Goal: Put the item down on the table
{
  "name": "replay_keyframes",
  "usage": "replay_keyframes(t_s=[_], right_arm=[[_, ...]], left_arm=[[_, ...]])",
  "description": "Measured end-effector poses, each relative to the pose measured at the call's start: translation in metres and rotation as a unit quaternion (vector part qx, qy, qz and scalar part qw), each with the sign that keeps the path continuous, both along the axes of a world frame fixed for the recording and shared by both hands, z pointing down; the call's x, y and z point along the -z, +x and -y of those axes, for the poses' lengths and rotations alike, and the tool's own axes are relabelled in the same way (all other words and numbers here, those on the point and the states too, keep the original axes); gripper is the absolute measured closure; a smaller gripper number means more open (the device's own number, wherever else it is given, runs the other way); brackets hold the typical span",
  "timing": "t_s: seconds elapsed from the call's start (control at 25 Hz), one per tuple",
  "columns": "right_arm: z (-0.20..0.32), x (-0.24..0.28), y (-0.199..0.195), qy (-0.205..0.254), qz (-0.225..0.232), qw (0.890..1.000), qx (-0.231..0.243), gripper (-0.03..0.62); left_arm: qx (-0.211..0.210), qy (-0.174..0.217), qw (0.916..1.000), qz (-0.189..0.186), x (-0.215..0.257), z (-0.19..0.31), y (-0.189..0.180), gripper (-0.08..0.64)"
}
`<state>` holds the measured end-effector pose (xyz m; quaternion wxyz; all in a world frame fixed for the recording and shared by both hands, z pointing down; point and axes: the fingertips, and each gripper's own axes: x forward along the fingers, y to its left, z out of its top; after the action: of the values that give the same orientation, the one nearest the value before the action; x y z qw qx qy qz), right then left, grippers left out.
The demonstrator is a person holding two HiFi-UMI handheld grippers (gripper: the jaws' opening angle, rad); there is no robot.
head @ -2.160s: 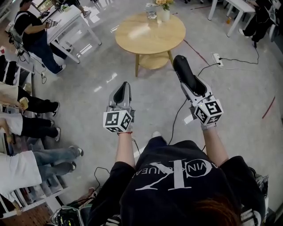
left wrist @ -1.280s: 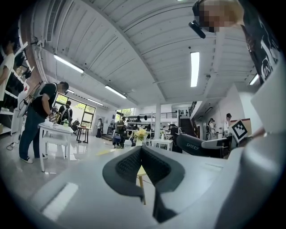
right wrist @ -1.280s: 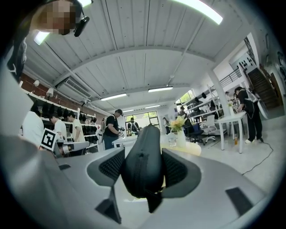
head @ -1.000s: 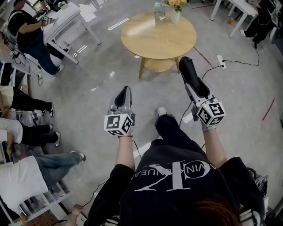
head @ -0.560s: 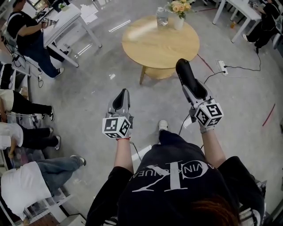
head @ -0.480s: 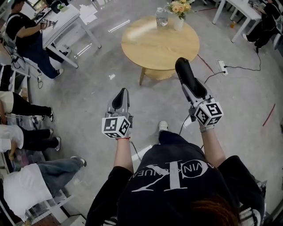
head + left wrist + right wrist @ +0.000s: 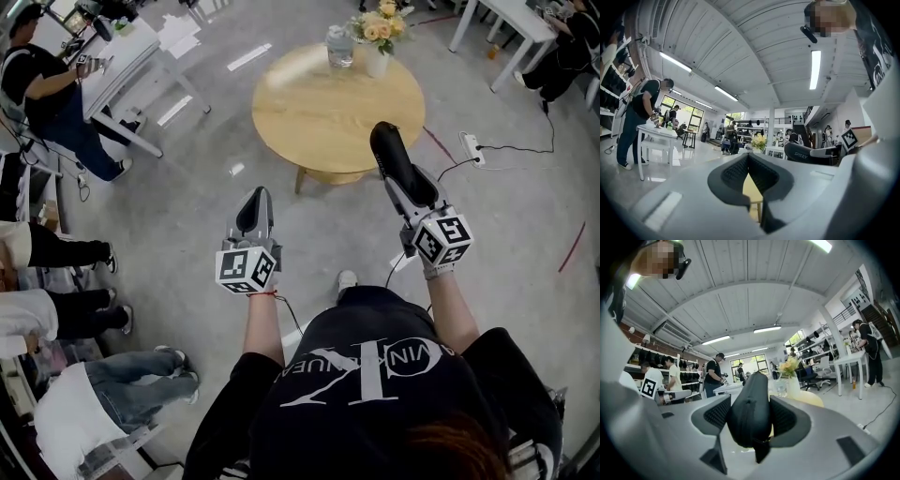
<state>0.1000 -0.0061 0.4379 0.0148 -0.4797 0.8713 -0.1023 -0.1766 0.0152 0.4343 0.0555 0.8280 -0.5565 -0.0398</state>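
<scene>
A black zippered case [image 7: 397, 161] sticks forward out of my right gripper [image 7: 409, 190], which is shut on it. In the right gripper view the case [image 7: 750, 401] fills the gap between the jaws of the right gripper [image 7: 751, 422]. My left gripper [image 7: 255, 204] is held level at the left, shut, with nothing in it; in its own view the left gripper [image 7: 748, 165] shows its pads meeting. The round wooden table [image 7: 314, 108] stands on the floor ahead; the case's tip overlaps its near right rim in the head view.
A vase of flowers [image 7: 378, 30] and a glass jar [image 7: 339, 45] stand at the table's far edge. A power strip with cable [image 7: 466, 145] lies on the floor at right. A white desk [image 7: 127, 52] with a seated person is upper left; people's legs [image 7: 66, 314] line the left.
The person has walked forward, so the round table has drawn nearer to the grippers. Both grippers keep their pose, and the case stays in the right one.
</scene>
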Motion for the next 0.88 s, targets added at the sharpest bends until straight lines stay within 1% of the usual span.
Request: replay_keyframes(t_s=[0.28,0.48,0.64,0.88], right_arm=[[0.037,0.003,0.000,-0.004,0.006,1.000,0.006,0.328],[0.058,0.003,0.001,0.001,0.010,1.000,0.012,0.328],[0.067,0.004,0.005,0.003,0.014,1.000,0.013,0.328],[0.066,0.001,0.004,0.001,0.018,1.000,0.013,0.328]], left_arm=[[0.006,-0.004,1.0000,0.004,0.006,0.034,0.002,0.548],[0.012,0.000,0.9999,0.010,0.010,0.052,0.001,0.548],[0.012,0.005,0.9998,0.012,0.013,0.059,0.008,0.548],[0.009,0.001,0.9999,0.011,0.011,0.062,0.009,0.548]])
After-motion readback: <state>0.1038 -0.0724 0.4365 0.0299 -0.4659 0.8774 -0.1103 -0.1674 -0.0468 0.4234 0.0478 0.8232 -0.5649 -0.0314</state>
